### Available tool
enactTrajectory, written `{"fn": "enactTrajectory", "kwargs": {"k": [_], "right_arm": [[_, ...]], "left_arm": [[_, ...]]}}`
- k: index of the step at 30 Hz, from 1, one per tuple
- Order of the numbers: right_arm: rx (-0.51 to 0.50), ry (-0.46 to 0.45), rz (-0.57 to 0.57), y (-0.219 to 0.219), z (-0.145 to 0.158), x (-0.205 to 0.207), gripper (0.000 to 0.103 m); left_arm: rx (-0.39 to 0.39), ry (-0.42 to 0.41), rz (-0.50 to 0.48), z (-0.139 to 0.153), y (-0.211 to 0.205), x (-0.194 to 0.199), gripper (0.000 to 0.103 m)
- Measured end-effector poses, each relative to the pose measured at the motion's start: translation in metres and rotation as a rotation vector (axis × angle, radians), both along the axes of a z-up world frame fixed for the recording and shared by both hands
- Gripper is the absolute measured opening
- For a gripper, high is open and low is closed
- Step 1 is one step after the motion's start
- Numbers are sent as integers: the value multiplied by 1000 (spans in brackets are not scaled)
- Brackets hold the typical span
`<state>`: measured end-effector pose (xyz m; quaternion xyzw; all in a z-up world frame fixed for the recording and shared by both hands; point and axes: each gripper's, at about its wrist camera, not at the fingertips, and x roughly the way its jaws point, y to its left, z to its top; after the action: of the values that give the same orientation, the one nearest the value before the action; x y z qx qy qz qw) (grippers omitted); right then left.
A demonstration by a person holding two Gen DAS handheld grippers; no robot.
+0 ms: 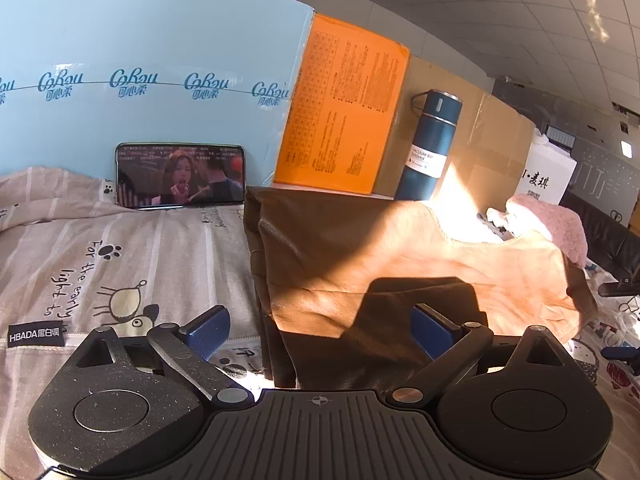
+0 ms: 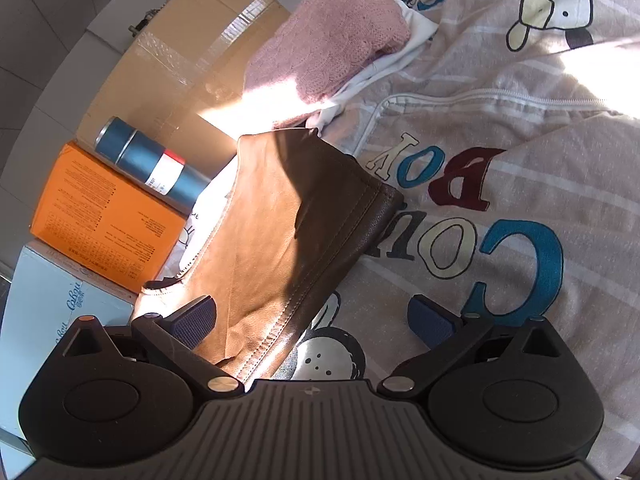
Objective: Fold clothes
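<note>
Currently both my grippers, left gripper (image 1: pixel 320 330) and right gripper (image 2: pixel 316 320), stand wide apart, holding nothing. The brown garment (image 2: pixel 280 232) lies folded on the bedspread (image 2: pixel 520 184), near the boxes. I judge this fold finished; next comes another garment.

The brown garment (image 2: pixel 272 236) looks like smooth leather with a soft sheen and stitched seams, lying on a matt printed cotton sheet (image 2: pixel 520 184). The pink cloth (image 2: pixel 332 36) is fuzzy knit. The flask (image 1: pixel 430 148) is satin-finished metal; the orange box (image 1: pixel 340 108) is matt cardboard
</note>
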<state>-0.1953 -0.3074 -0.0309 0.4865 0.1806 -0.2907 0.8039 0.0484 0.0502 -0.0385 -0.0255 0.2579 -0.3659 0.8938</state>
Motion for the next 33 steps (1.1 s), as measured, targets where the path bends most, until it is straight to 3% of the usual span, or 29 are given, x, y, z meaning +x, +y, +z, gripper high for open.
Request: {"fn": "enactTrajectory", "kwargs": {"k": [3, 10, 18, 23, 26, 33], "right_arm": [[-21, -4, -32, -5, -3, 10, 103], [-24, -136, -164, -21, -13, 30, 103], [-99, -148, -228, -28, -17, 52, 99], [-102, -139, -250, -33, -24, 50, 50], [-85, -174, -246, -35, -27, 44, 35], [-129, -255, -221, -28, -23, 37, 18]], "left_arm": [[5, 7, -5, -1, -1, 1, 99], [12, 41, -9, -4, -2, 5, 99], [15, 83, -37, -8, -4, 11, 99], [8, 106, -61, -11, -5, 14, 99], [4, 109, -69, -11, -6, 14, 101], [1, 108, -83, -11, -6, 14, 101]]}}
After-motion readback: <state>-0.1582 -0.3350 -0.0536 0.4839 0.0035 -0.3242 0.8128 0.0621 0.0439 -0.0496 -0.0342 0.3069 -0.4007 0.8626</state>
